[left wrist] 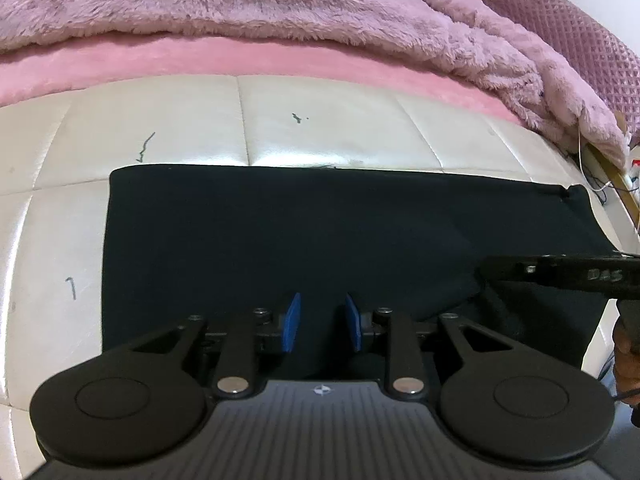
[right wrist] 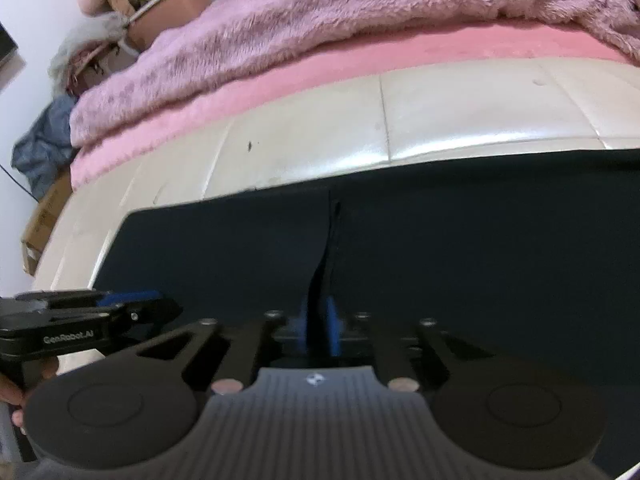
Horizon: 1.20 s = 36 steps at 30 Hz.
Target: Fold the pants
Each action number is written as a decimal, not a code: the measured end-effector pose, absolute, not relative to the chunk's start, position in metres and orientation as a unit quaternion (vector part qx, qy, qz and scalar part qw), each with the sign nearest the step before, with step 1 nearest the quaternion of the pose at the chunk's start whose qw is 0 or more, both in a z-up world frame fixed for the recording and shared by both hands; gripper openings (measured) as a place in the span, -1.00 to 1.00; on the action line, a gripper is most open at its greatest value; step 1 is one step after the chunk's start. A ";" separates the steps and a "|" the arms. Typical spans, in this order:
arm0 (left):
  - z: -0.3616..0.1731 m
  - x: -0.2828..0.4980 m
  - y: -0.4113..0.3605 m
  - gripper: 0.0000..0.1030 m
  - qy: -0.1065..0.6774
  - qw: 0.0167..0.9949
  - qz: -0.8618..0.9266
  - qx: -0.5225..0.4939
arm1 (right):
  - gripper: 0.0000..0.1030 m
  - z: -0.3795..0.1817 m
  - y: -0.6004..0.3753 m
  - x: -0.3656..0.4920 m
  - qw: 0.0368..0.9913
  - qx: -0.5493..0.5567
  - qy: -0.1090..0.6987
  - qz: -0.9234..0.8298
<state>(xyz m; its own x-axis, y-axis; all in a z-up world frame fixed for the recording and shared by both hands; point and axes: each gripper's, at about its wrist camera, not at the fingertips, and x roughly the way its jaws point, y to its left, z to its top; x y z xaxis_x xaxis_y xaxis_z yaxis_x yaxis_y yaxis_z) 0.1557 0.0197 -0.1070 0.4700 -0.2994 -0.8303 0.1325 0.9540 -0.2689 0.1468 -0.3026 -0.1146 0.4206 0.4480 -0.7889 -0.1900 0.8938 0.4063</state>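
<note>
Black pants (left wrist: 280, 240) lie flat as a dark rectangle on a white quilted surface (left wrist: 60, 208). My left gripper (left wrist: 322, 306) hovers low over their near edge, open, with its blue pads (left wrist: 290, 322) apart and only flat cloth showing in the gap. In the right wrist view the pants (right wrist: 460, 248) have a raised ridge of cloth (right wrist: 326, 240) that runs into my right gripper (right wrist: 319, 314). Its blue pads (right wrist: 332, 328) stand close together with the ridge filling the gap. Each gripper shows at the edge of the other's view: the right gripper (left wrist: 560, 272) and the left gripper (right wrist: 100, 312).
A fluffy pink blanket (left wrist: 280, 4) is heaped behind the white surface over a pink sheet (left wrist: 240, 60). At the left lie a blue cloth (right wrist: 44, 144) and a cardboard box (right wrist: 44, 216). A person's hand (right wrist: 12, 396) grips the left handle.
</note>
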 end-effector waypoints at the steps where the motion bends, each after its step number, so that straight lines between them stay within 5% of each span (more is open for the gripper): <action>1: -0.109 0.156 0.021 -0.37 0.503 0.851 -0.126 -0.083 | -0.32 -0.114 -0.307 0.147 0.830 0.144 0.503 0.193; 7: -0.116 0.154 0.026 -0.38 0.508 0.847 -0.125 -0.096 | -0.39 -0.144 -0.325 0.154 0.786 0.266 0.526 0.185; 11: -0.116 0.153 0.025 -0.38 0.506 0.848 -0.124 -0.097 | -0.82 -0.162 -0.325 0.157 0.753 0.346 0.531 0.178; 16: -0.102 0.146 0.032 -0.38 0.485 0.859 -0.120 -0.117 | -0.99 -0.158 -0.322 0.159 0.752 0.365 0.521 0.172; 26: -0.045 0.124 0.094 -0.38 0.396 0.903 -0.035 -0.165 | -1.00 -0.009 -0.297 0.177 0.833 0.213 0.445 0.252; 36: -0.045 0.138 0.066 -0.38 0.397 0.901 -0.070 -0.159 | -1.00 0.113 -0.397 0.177 0.872 0.168 0.403 0.222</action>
